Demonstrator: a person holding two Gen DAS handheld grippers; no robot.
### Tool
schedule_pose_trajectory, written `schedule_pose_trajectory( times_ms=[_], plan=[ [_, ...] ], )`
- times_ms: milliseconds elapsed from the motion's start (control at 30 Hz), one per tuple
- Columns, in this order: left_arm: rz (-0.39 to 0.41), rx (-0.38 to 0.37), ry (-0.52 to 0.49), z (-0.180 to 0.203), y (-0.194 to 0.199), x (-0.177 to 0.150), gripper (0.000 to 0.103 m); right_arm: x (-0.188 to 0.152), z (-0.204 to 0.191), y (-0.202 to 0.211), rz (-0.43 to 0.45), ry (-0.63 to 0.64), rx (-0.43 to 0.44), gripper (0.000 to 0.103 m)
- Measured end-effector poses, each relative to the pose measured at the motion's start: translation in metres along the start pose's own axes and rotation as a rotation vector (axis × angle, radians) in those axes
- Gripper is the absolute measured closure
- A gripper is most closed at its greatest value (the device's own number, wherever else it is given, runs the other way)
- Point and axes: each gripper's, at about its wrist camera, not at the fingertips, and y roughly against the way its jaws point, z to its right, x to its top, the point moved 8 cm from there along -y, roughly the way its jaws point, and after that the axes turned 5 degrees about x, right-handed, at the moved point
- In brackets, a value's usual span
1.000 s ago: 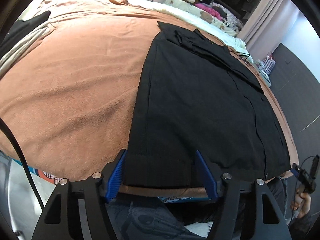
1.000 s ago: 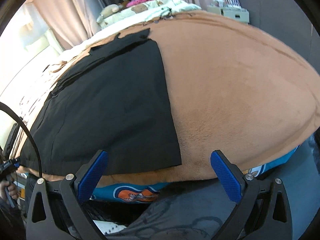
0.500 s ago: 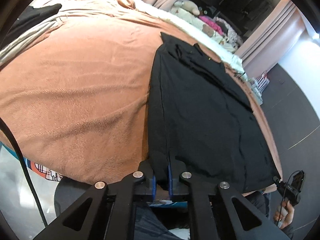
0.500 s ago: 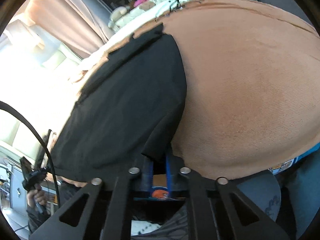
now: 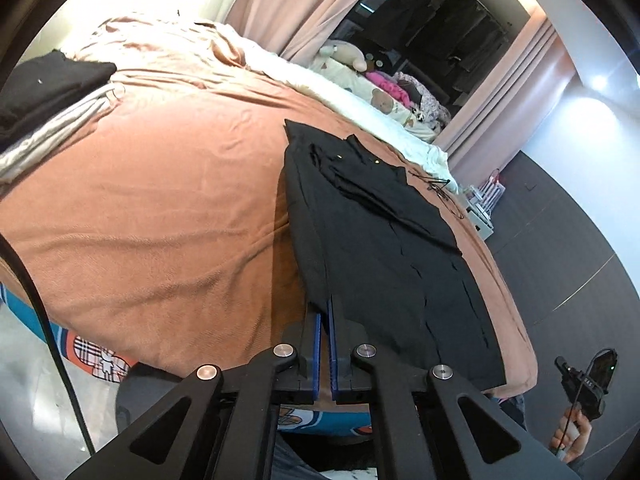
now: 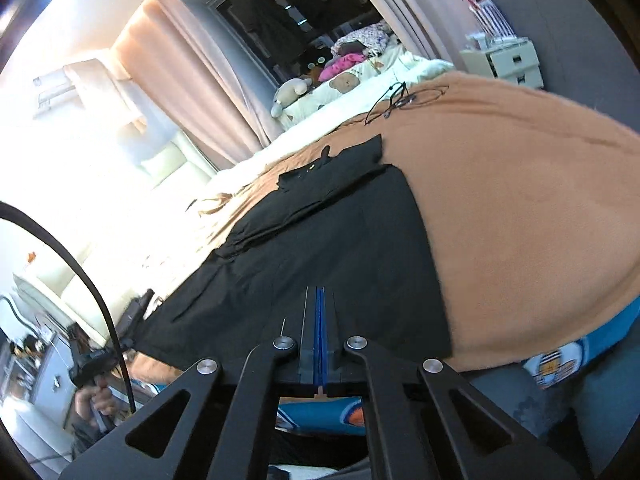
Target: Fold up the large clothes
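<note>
Hem corners of the black garment (image 5: 384, 248) are pinched: left tool (image 5: 325, 312) clamped on the near-left corner, right tool (image 6: 320, 300) closed, apparently on the near-right, though fabric hides the contact. Next move: carry both toward twelve o'clock, evenly. Brown blanket (image 5: 160, 220) covers the bed; curtains (image 5: 280, 12) beyond.

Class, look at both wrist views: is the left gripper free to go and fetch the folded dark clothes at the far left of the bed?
Probably not yet. The left gripper is shut on the black garment's near hem, so it would drag it along. The dark clothes lie across open blanket.
</note>
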Motion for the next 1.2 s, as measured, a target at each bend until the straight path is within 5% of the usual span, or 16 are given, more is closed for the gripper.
schedule_pose_trajectory(
  times_ms=[67, 367, 700, 967, 1200],
  plan=[
    [-0.003, 0.004, -0.002, -0.003, -0.003, -0.001, 0.1, -0.011, 0.018, -0.007, -0.036, -0.025, -0.087, 0.103],
    [-0.034, 0.045, -0.008, -0.009, -0.018, -0.013, 0.1, -0.037, 0.064, -0.031, -0.099, -0.127, -0.115, 0.103],
    [-0.093, 0.135, -0.081, -0.006, -0.043, -0.028, 0.098, -0.024, 0.049, -0.06, -0.13, -0.17, -0.133, 0.103],
    [-0.135, 0.175, -0.056, -0.02, -0.069, -0.03, 0.093, -0.026, 0.057, -0.069, -0.161, -0.16, -0.258, 0.103],
    [-0.186, 0.205, -0.05, -0.028, -0.091, -0.037, 0.093, -0.026, 0.055, -0.079, -0.161, -0.215, -0.221, 0.103]
  ],
)
